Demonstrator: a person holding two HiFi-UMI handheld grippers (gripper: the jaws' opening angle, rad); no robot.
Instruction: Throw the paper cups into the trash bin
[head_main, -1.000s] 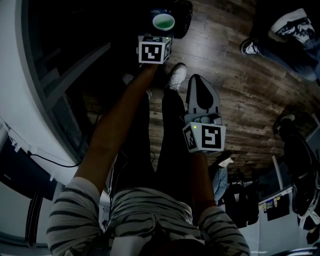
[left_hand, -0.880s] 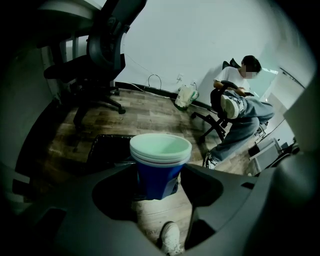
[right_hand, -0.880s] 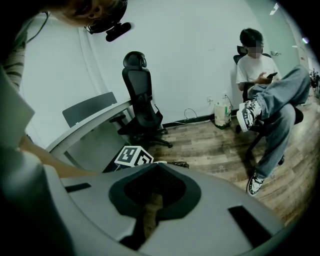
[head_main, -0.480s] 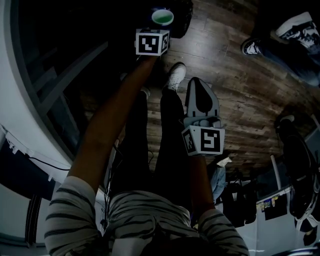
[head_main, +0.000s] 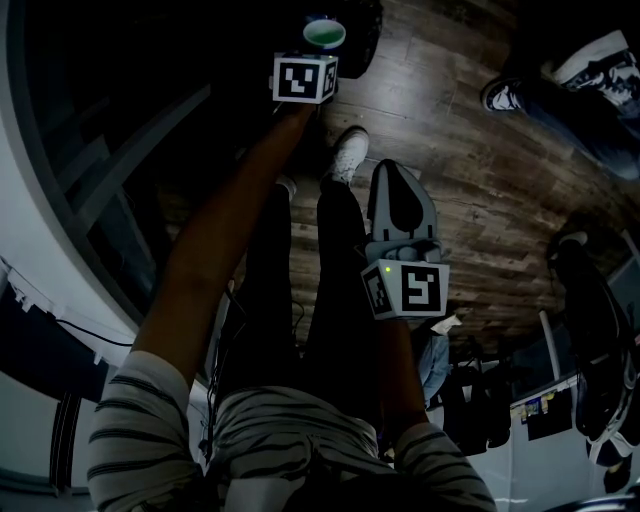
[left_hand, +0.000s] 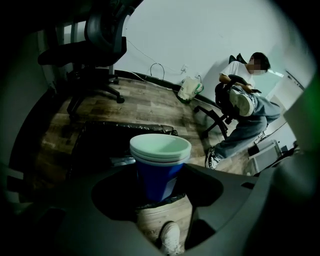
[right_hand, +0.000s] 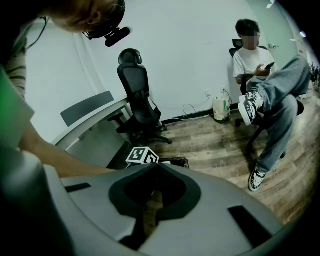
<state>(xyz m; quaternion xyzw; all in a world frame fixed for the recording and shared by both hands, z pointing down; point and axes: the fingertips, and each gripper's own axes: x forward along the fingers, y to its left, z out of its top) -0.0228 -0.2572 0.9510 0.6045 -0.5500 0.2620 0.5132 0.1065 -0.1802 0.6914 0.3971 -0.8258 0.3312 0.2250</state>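
Observation:
Stacked blue paper cups (left_hand: 160, 167) with pale insides stand upright between the jaws of my left gripper (left_hand: 160, 176), which is shut on them. In the head view the cups (head_main: 325, 33) hang just beyond the marker cube at the near rim of the black-bagged trash bin (head_main: 362, 35). The bin (left_hand: 112, 137) lies below and behind the cups in the left gripper view. My right gripper (head_main: 393, 168) is held lower, over the wooden floor, its jaws shut with nothing between them; the tips of my right gripper (right_hand: 154, 164) meet in its own view.
A curved white desk (head_main: 40, 230) runs along the left. A black office chair (right_hand: 137, 100) stands by it. A person sits on another chair (right_hand: 260, 100) to the right, legs stretched out. A bag (right_hand: 220, 109) leans on the wall. My own shoe (head_main: 350, 152) is near the bin.
My left gripper has carried the cups a little farther forward, up to the bin's rim. The right gripper has barely drifted.

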